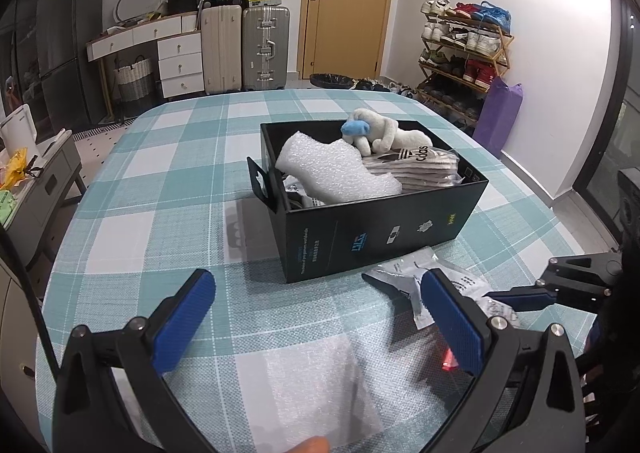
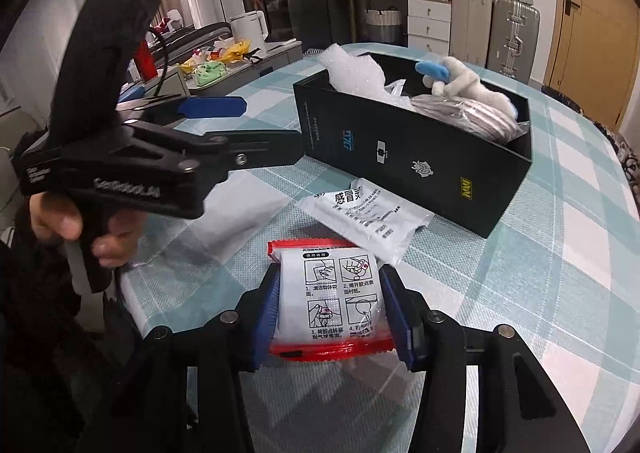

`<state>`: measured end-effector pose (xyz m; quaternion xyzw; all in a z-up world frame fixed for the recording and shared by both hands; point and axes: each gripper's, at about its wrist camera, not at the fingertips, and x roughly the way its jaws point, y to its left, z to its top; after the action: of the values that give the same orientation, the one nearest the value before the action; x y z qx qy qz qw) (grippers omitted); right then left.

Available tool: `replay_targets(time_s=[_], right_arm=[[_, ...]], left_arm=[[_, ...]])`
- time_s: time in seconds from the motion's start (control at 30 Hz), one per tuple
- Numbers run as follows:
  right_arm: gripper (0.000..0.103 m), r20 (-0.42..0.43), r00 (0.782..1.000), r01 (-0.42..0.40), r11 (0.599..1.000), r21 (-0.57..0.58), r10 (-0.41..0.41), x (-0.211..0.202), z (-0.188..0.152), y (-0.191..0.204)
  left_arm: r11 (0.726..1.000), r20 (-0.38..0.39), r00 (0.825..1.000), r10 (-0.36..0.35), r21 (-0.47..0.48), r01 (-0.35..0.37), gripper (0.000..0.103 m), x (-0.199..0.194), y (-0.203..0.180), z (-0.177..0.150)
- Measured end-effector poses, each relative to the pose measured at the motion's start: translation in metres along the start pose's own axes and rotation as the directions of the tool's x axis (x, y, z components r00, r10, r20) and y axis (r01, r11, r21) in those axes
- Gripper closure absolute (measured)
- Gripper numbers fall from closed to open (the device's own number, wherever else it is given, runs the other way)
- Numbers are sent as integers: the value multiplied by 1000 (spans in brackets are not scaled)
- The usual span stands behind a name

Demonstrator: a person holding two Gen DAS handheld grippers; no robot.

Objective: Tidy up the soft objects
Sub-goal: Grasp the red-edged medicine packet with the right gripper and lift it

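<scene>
While the red-edged packet (image 2: 328, 305) sits low in the centre of the right wrist view, pinched across its short width between the two blue pads of the right tongs (image 2: 329, 313), its long axis runs straight away from the camera toward the black box (image 2: 420, 157). The pads press both side edges, so these tongs are clenched on the packet, which seems to rest on or just above the table (image 2: 540, 273). The box lies ahead and a little to the right of it, in the upper middle of that frame, with its open top already holding a sheet of bubble wrap (image 1: 340, 169), a plush toy (image 1: 380, 133) and a bagged grey garment (image 1: 416, 169).

Directly between packet and box lies a white sachet (image 2: 368, 217) flat on the cloth, just beside the box's near wall; a lift would have to clear both it and that wall. A judgement only: the right hand is the one placed to carry the packet in.

In the left wrist view the left tongs (image 1: 316, 317) stand released and wide apart at the bottom of the frame, gripping nothing, over a flat foam sheet (image 1: 312, 385) on the table. The box sits above centre there, well apart from them. Seen from the right camera, the left tongs hang at the left, clear of the line to the box.
</scene>
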<state>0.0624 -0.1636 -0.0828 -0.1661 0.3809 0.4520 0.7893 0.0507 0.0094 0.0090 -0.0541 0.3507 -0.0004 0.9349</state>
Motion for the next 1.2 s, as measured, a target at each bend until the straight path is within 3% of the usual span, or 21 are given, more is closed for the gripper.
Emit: replay_targets(time_s=[0.4, 0.67, 1.0, 1.2], right_arm=[[60, 12, 997, 72, 997, 35, -72, -27, -25, -18], [54, 8, 1000, 7, 998, 60, -8, -25, -31, -18], [52, -33, 999, 8, 1000, 12, -7, -10, -32, -4], [60, -18, 1000, 4, 1000, -4, -5, -13, -33, -3]], left_arm=[[999, -1, 1000, -15, 34, 15, 0, -3, -20, 0], [1000, -8, 1000, -15, 23, 15, 0, 0, -20, 1], [1000, -7, 1000, -19, 22, 19, 0, -2, -21, 1], [1000, -8, 1000, -18, 23, 18, 0, -3, -22, 1]])
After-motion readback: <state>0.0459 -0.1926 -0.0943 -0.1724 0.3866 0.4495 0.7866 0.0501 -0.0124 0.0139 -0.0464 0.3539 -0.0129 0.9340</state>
